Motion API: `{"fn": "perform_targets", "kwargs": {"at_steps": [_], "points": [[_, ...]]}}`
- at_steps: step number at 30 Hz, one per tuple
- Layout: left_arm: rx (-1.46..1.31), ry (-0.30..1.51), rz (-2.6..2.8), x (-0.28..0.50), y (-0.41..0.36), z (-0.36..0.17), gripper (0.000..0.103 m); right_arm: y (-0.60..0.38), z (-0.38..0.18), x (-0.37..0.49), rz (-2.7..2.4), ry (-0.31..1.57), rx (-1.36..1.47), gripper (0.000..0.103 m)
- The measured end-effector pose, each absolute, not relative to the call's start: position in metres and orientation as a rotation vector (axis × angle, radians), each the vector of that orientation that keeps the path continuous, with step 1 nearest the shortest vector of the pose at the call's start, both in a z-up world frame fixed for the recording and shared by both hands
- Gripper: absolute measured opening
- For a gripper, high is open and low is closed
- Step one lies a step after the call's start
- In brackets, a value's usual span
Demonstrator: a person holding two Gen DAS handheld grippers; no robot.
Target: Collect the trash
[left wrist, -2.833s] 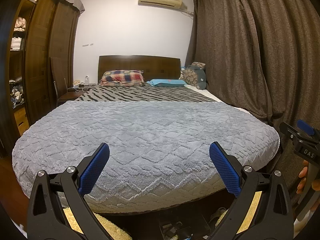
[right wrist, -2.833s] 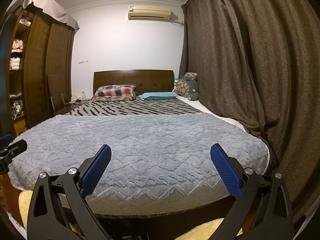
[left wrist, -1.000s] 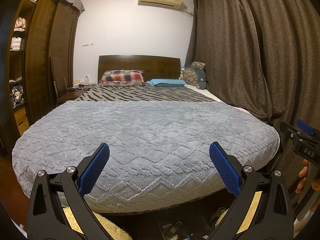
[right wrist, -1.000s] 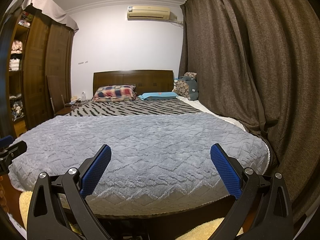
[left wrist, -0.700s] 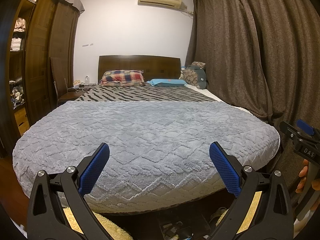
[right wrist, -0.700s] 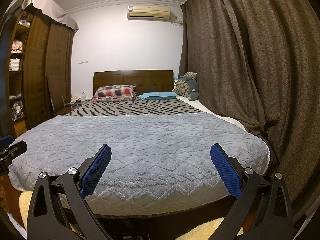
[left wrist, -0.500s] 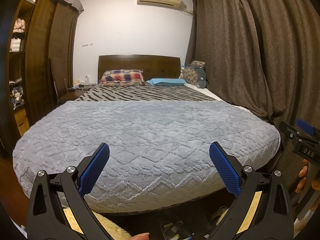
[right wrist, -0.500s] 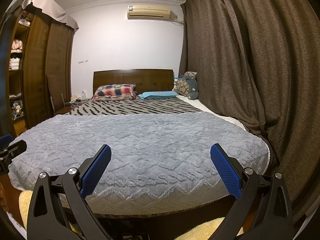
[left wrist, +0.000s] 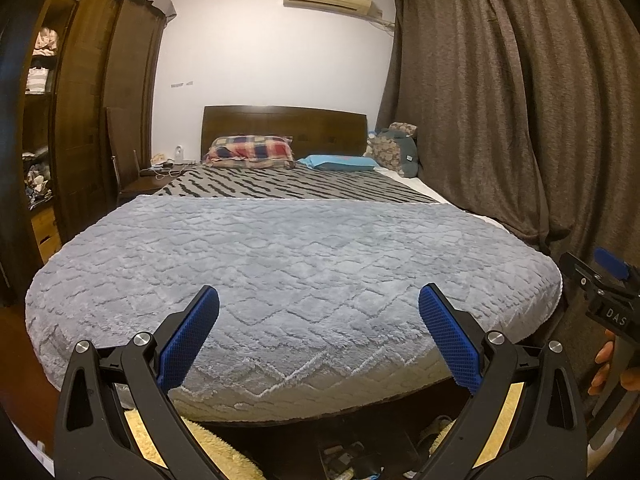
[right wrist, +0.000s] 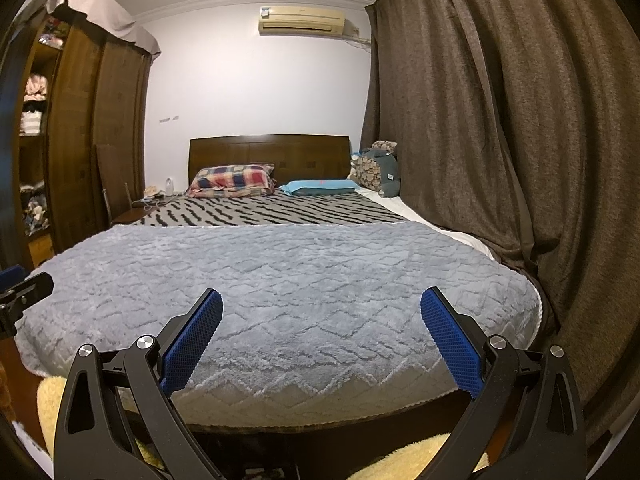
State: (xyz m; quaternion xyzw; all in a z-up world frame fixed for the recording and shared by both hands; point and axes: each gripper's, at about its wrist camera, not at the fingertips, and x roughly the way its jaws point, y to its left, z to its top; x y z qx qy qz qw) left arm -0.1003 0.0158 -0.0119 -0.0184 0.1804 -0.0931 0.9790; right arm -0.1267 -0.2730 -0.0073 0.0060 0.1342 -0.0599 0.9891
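**Both grippers spread wide at the foot of the bed**

Ahead of both grippers lies the bed (left wrist: 288,264) under a grey quilted blanket (right wrist: 280,292). The left gripper (left wrist: 319,334) and right gripper (right wrist: 321,334) are both released, holding nothing. Below the left gripper, small dark items (left wrist: 344,454) lie on the floor; whether they are trash is unclear.

bed (left wrist: 280,248) with grey blanket, brown curtains (left wrist: 500,100), wooden wardrobe (left wrist: 80,120).

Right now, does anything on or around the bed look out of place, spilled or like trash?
Nothing on the grey blanket stands out; no trash shows on it. The only clutter is small items on the floor under the bed's foot, too dark to identify.
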Motion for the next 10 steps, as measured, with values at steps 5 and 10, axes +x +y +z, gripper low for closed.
{"fn": "perform_targets", "kwargs": {"at_steps": [5, 10], "points": [[-0.051, 0.380, -0.193, -0.0969, 0.0191, -0.0120, 0.095, -0.2728, -0.0069, -0.1275, -0.125, 0.264, 0.019, 0.100], [-0.048, 0.388, -0.199, -0.0952, 0.0197, -0.0122, 0.095, -0.2723, -0.0069, -0.1275, -0.122, 0.270, 0.019, 0.100]]}}
